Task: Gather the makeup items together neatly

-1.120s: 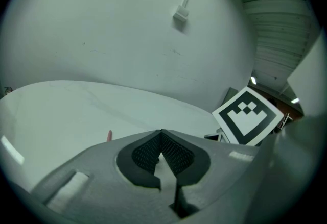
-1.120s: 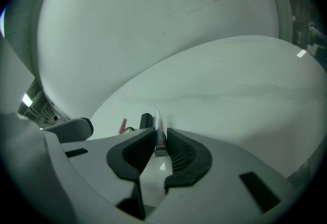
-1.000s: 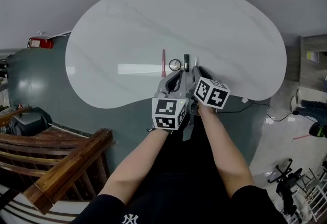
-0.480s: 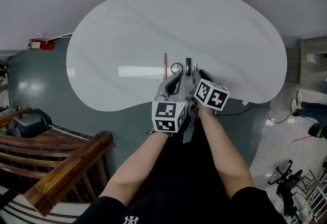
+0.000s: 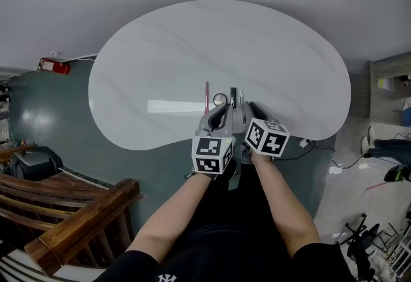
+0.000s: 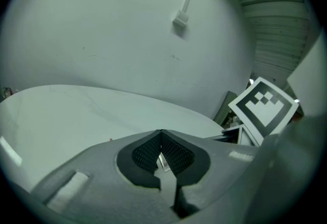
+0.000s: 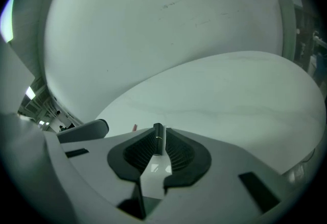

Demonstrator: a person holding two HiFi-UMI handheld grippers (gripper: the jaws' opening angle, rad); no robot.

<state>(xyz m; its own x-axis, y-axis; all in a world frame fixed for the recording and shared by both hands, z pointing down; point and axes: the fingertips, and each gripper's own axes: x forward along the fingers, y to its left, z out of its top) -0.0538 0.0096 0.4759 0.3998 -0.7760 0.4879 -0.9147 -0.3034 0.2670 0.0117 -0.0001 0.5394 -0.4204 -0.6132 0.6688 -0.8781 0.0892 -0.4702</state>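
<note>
Three makeup items lie close together near the front edge of the white table (image 5: 160, 43): a thin red brush (image 5: 206, 95), a small round compact (image 5: 219, 99) and a black stick (image 5: 234, 95). My right gripper (image 5: 239, 102) has just been closing, and the black stick (image 7: 159, 139) stands upright between its pads, gripped. Just left of it, my left gripper (image 5: 221, 109) is shut with nothing held, its tips (image 6: 161, 133) meeting above the compact. The red brush (image 7: 135, 127) peeks out beyond the jaws.
The table's curved front edge (image 5: 173, 136) runs right under both grippers. A wooden bench (image 5: 77, 223) stands at lower left and a red extinguisher (image 5: 54, 67) lies on the floor at left. Cables (image 5: 314, 144) trail at right. The right gripper's marker cube (image 6: 263, 108) shows beside the left jaws.
The right gripper has risen a little with the black stick between its pads. The left gripper has stayed where it was, shut. The brush and compact have not moved.
</note>
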